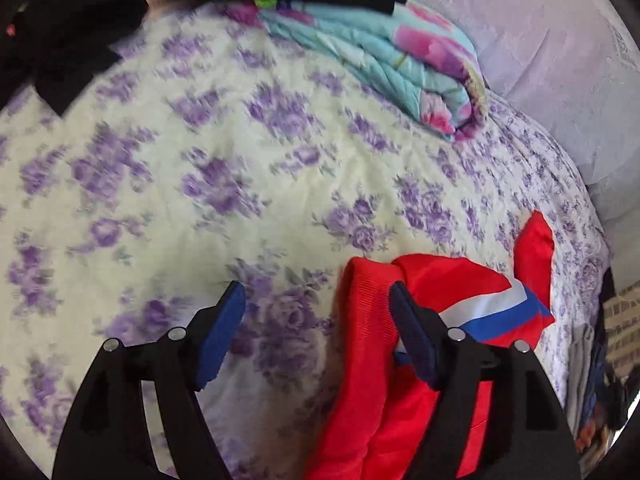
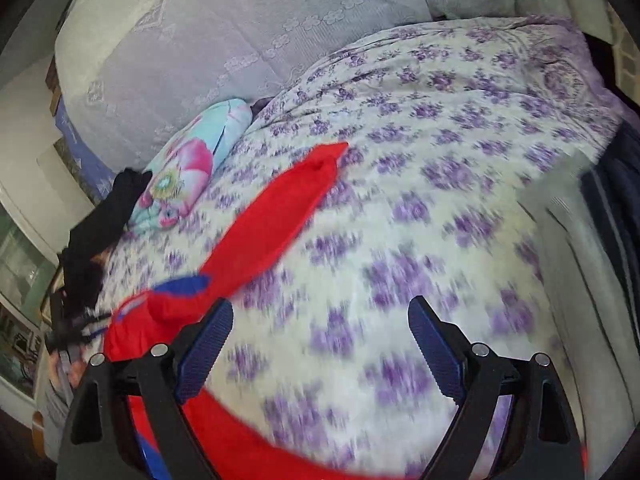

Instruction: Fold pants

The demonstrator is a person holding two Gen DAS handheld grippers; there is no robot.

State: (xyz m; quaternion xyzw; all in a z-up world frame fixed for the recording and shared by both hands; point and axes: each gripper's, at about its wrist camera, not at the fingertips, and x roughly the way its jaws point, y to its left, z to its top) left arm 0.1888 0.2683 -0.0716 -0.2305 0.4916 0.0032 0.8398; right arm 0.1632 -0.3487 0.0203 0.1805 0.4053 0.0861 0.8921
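Red pants with a white and blue side stripe lie bunched on the purple-flowered bedspread at the lower right of the left wrist view. My left gripper stands open just above them; its right finger overlaps the red cloth, and the ribbed red edge reaches into the gap without being pinched. In the right wrist view the pants stretch from the lower left, one leg running up toward the middle of the bed. My right gripper is open over bare bedspread, its left finger beside the red cloth.
A folded turquoise and pink floral quilt lies at the head of the bed beside lavender pillows. Black clothing lies at the bed's far corner. The bed's edge drops off at the right.
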